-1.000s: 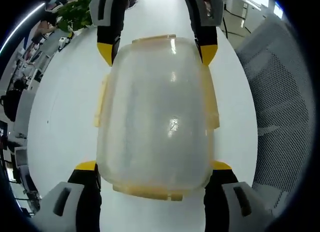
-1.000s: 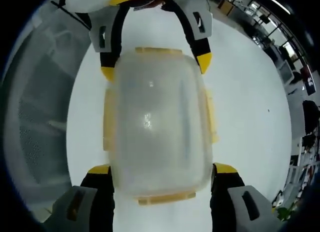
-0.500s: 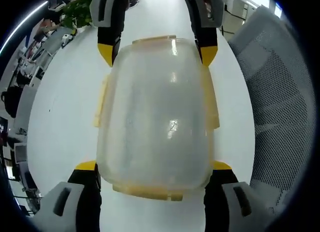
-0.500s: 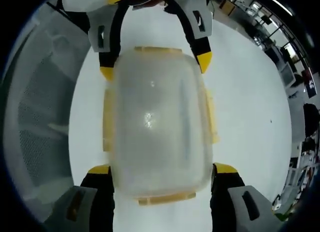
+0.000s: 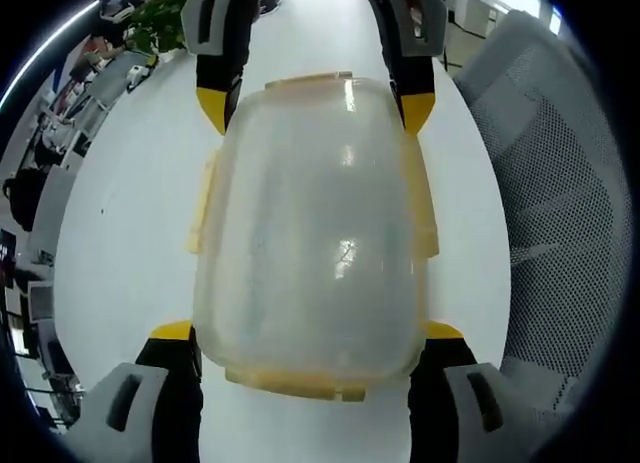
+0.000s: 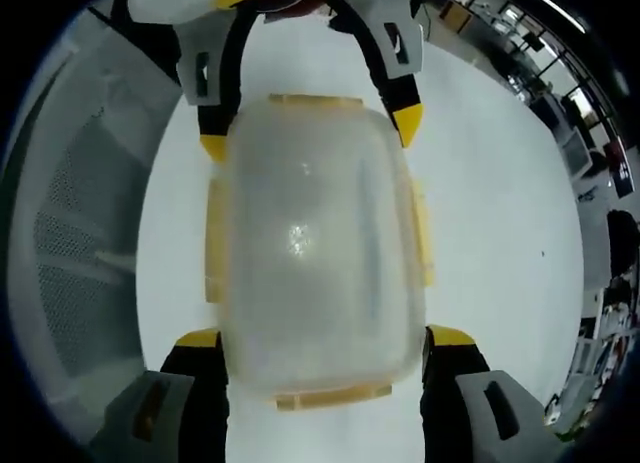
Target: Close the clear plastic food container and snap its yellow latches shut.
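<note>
Container (image 5: 315, 223) lidded, clamped endwise between left tool (image 5: 310, 333) and right tool (image 6: 325, 338), unlabelled.

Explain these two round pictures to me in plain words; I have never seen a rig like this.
A person holds two hand tools, each with two yellow-tipped jaws and a fisheye camera looking along them. The left gripper is seen in the left gripper view, the right gripper in the right gripper view. They face each other, so each picture also shows the other tool at its top. Between them is a clear plastic container with yellow latches, over a white table. Each tool's jaws sit against one end of it. A grey mesh chair stands beside the table.
</note>
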